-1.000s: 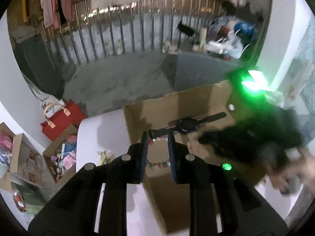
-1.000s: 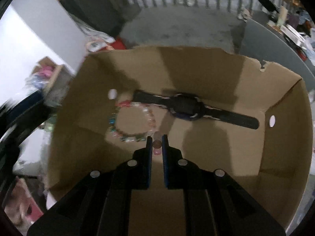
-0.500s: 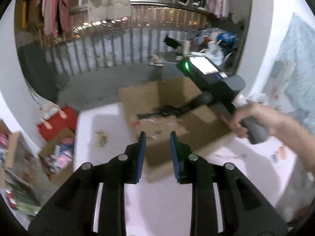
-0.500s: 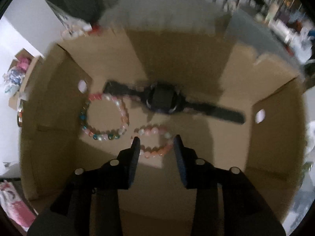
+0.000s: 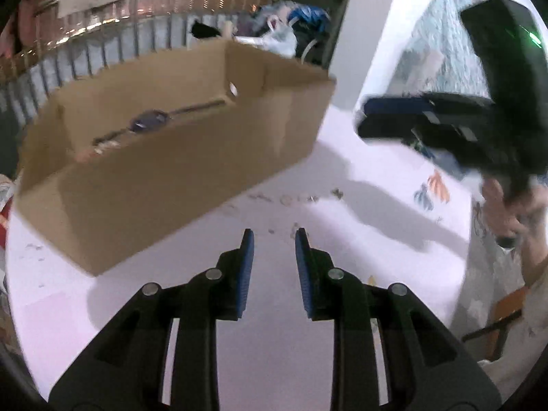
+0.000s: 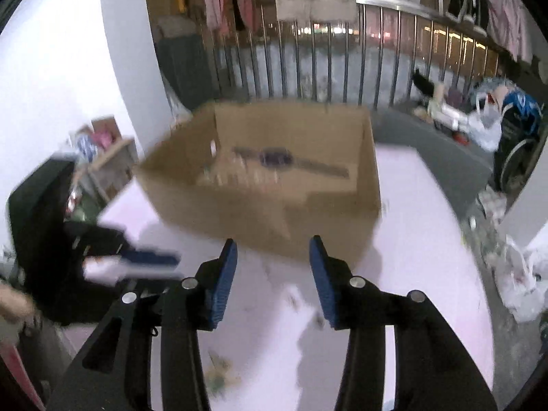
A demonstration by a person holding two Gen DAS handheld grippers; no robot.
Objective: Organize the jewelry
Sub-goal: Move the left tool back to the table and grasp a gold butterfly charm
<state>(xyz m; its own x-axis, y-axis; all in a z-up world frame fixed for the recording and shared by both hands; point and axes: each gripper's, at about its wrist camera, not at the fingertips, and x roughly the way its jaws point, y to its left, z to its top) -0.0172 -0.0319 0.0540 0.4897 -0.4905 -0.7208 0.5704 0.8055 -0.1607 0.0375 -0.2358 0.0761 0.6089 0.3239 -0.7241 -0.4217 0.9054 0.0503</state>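
Both grippers have pulled back out of the box [image 6: 274, 202]; I see the watch [image 6: 274, 158] and blurred beads [image 6: 236, 174] lying inside it on the white table [image 5: 274, 359]. Small bits [image 5: 291, 200] lie scattered beside it. My left gripper [image 5: 272, 236] stands narrowly apart, empty. My right gripper [image 6: 272, 246] has just been opening, holding nothing.

text: none readable | labels: none (both views blurred) | numbers: none

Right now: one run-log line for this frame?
left gripper: open, empty | right gripper: opening, empty | watch: in cardboard box | table: small bits remain
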